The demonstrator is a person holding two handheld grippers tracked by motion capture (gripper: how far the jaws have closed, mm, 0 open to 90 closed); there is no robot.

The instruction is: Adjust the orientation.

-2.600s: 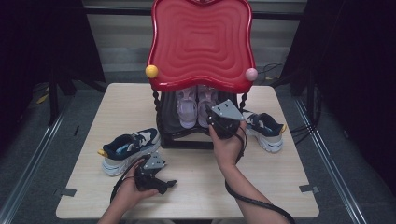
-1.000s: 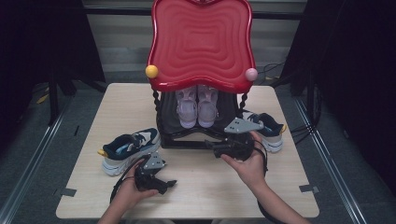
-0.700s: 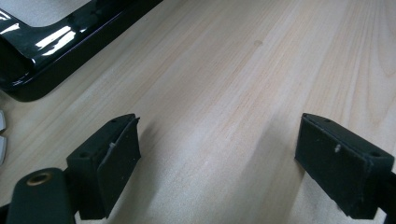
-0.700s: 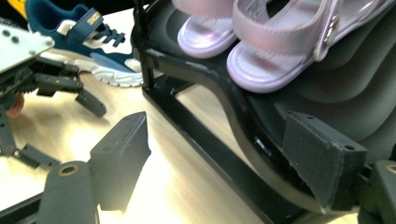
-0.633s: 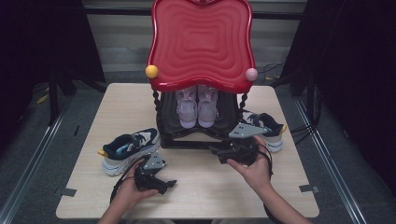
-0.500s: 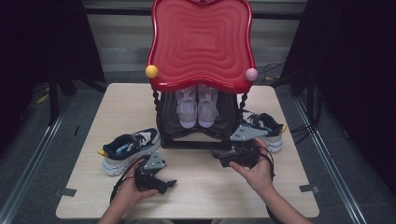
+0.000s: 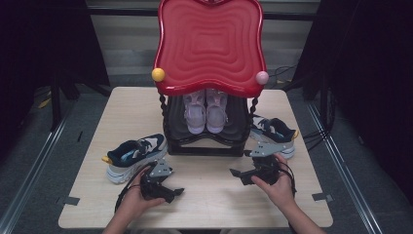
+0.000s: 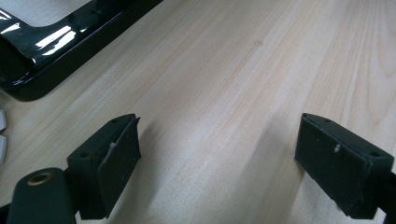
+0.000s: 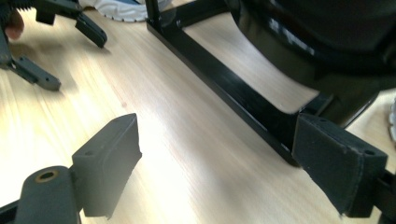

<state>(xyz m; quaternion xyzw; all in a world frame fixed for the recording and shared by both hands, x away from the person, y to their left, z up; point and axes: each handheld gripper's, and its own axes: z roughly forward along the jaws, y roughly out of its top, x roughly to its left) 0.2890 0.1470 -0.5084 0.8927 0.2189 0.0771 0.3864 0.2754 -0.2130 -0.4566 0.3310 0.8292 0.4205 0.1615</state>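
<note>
A black stand (image 7: 204, 146) with a red wavy top (image 7: 209, 44) holds a pair of pink shoes (image 7: 205, 109) on its lower shelf. One dark blue sneaker (image 7: 135, 155) lies left of the stand and another (image 7: 272, 134) lies to its right. My left gripper (image 7: 173, 191) rests low on the table in front of the left sneaker, open over bare wood (image 8: 219, 158). My right gripper (image 7: 238, 176) sits in front of the stand's right side, pointing left. Its jaws (image 9: 219, 163) have just been opening, and nothing is between them.
The stand's black base rail (image 9: 233, 88) runs just beyond my right jaws, and its corner (image 8: 46, 51) lies ahead of my left jaws. The wooden table (image 7: 209, 204) has bare room between both grippers. Dark cabinets flank the table.
My right hand has come down and back from beside the stand's shelf to the table in front of the right sneaker. My left gripper has stayed put.
</note>
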